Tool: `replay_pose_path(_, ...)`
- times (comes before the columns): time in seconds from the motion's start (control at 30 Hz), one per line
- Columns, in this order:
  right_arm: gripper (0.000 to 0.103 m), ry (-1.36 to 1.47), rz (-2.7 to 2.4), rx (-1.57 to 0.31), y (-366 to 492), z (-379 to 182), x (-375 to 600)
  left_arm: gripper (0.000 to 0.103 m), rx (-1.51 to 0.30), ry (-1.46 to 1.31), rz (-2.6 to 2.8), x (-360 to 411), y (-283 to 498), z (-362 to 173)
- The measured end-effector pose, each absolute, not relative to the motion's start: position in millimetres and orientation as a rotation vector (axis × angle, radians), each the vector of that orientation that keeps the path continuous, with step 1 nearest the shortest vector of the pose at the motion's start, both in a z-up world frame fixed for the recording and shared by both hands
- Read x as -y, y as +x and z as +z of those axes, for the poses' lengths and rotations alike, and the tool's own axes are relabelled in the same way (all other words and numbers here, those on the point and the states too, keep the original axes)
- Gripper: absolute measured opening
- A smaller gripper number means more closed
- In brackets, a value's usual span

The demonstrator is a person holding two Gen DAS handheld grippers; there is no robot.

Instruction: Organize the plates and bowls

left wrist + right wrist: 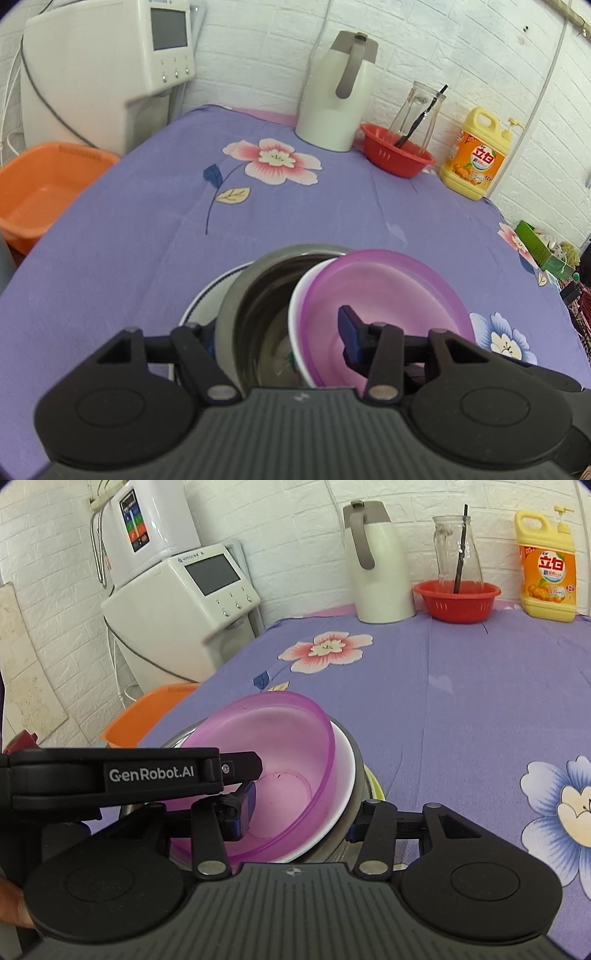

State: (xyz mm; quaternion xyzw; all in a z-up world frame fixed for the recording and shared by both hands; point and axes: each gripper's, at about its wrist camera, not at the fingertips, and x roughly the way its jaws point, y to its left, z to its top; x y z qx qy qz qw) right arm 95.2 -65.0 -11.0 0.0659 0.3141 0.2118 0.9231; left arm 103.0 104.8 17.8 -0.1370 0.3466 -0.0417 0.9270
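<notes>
A purple bowl [384,299] sits nested in a white bowl [297,314], both tilted inside a steel bowl [255,295] on a white plate [205,299]. My left gripper [280,339] is open around this stack: its right finger [351,332] is inside the purple bowl, its left finger outside the steel bowl. In the right wrist view the purple bowl [280,746], white bowl [343,771] and steel bowl [360,771] lie between my right gripper's [299,816] open fingers. The left gripper's body [147,775] crosses in from the left.
The table has a purple flowered cloth [332,206]. At the back stand a white thermos jug [340,92], a red basket [397,149] holding a glass jar [417,110], and a yellow detergent bottle [476,155]. An orange basin [40,184] and white appliance [110,66] are left.
</notes>
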Motion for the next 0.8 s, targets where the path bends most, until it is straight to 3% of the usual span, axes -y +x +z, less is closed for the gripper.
replay_pose_path(0.17,0.083,0.1,0.446,-0.649,95.8,-17.7,57.1,0.051,-0.72,-0.324,-0.092,-113.2,104.9,6.0)
replay_pose_path(0.23,0.086,0.082,0.435,-0.639,94.0,-17.5,55.6,0.059,-0.71,-0.292,-0.102,-110.7,106.0,6.3)
replay_pose_path(0.3,0.095,0.076,0.44,-0.633,92.7,-17.1,55.8,0.069,-0.697,-0.275,-0.1,-108.3,107.0,9.0)
replay_pose_path(0.4,0.103,0.079,0.442,-0.612,89.9,-13.7,52.7,0.073,-0.647,-0.305,-0.109,-111.7,104.1,18.3)
replay_pose_path(0.8,0.103,0.139,0.372,-0.519,92.3,-2.8,61.6,0.074,-0.569,-0.302,-0.063,-127.1,103.8,39.9)
